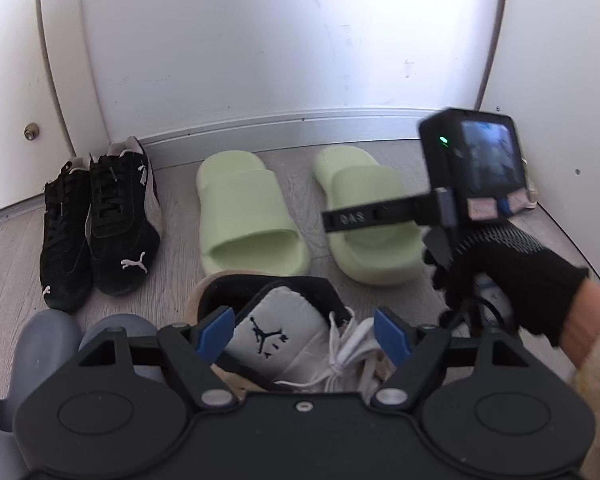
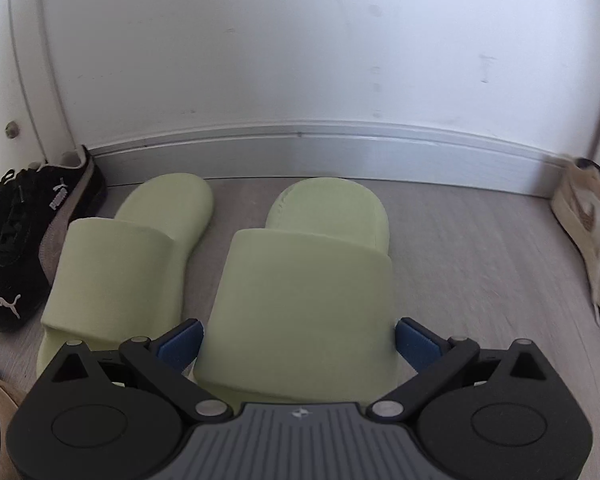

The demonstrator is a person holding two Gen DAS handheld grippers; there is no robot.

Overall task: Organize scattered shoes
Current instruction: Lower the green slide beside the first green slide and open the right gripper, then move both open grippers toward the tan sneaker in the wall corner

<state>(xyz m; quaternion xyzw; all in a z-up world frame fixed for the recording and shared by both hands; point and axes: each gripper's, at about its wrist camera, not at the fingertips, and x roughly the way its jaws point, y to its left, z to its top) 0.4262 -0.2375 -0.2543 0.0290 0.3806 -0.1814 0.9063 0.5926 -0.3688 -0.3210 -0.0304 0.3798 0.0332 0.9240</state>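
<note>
So the floor [image 2: 480, 248] here is grey wood-look planks running up to a white wall with a silver baseboard [image 2: 340, 152]. Along that back edge there's a pair of black suede sneakers [image 1: 100, 224] parked side by side at the back-left corner, toes pointing away from the wall. Next to them sit two pale green slides [image 1: 248, 212], heels at the baseboard, a little gap between the two. The left gripper [image 1: 304, 338] has its blue pads spread wide on either side of a tan and white high-top sneaker [image 1: 284, 340], which sits on the floor just in front of the slides; the pads don't look to be touching it, so nothing's gripped. The right gripper [image 2: 298, 344] is also opened wide, straddling the strap of the right-hand green slide [image 2: 308, 288], pads just off its sides. From the left wrist view you can see the gloved right hand [image 1: 512, 268] holding its rig above that slide. Another tan sneaker [image 2: 588, 240] lies near the right edge of the floor, by the wall there.
</note>
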